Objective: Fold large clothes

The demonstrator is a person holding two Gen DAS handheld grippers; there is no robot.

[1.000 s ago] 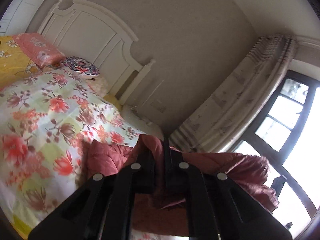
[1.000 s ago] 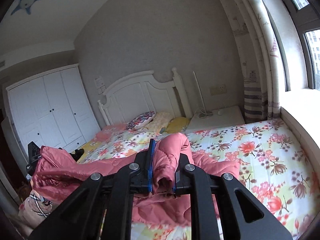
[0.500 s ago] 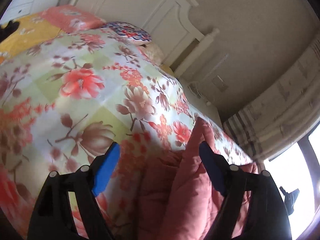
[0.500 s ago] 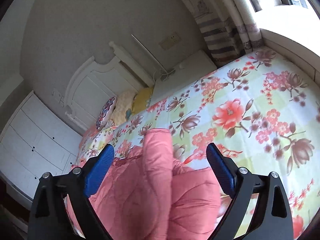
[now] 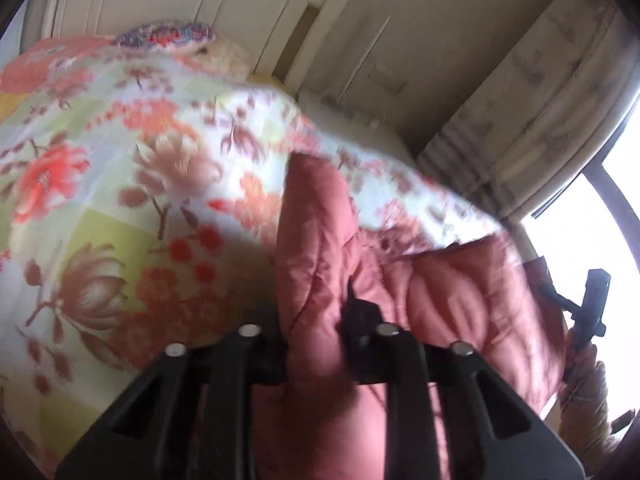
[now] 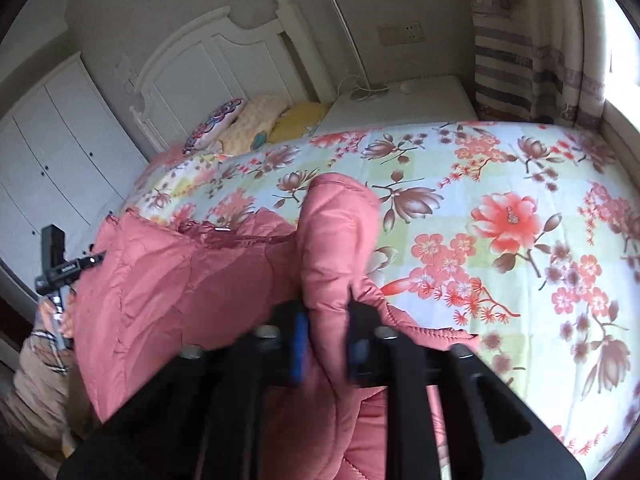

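Mid-fold on a pink padded jacket [image 6: 192,280] lying across the near edge of a bed [image 6: 500,168] with a flowered cover. Left gripper [image 5: 314,316] clamped on a raised ridge of the jacket's quilted cloth, jaws pressed in from both sides. Right gripper [image 6: 324,320] likewise pinching an upright fold of the same jacket, blue pads tight against the cloth. Both pinches at one edge of the jacket, one at each end, with the bulk sagging between and spilling toward the near side of the bed. Probably the start of a fold: edge gripped, not yet carried over. Next, most likely, lifting both corners together and level, then drawing them across the body of the jacket to lay one half on the other. Thick, springy padding, so likely to puff back unless pressed flat. Left view blurred.
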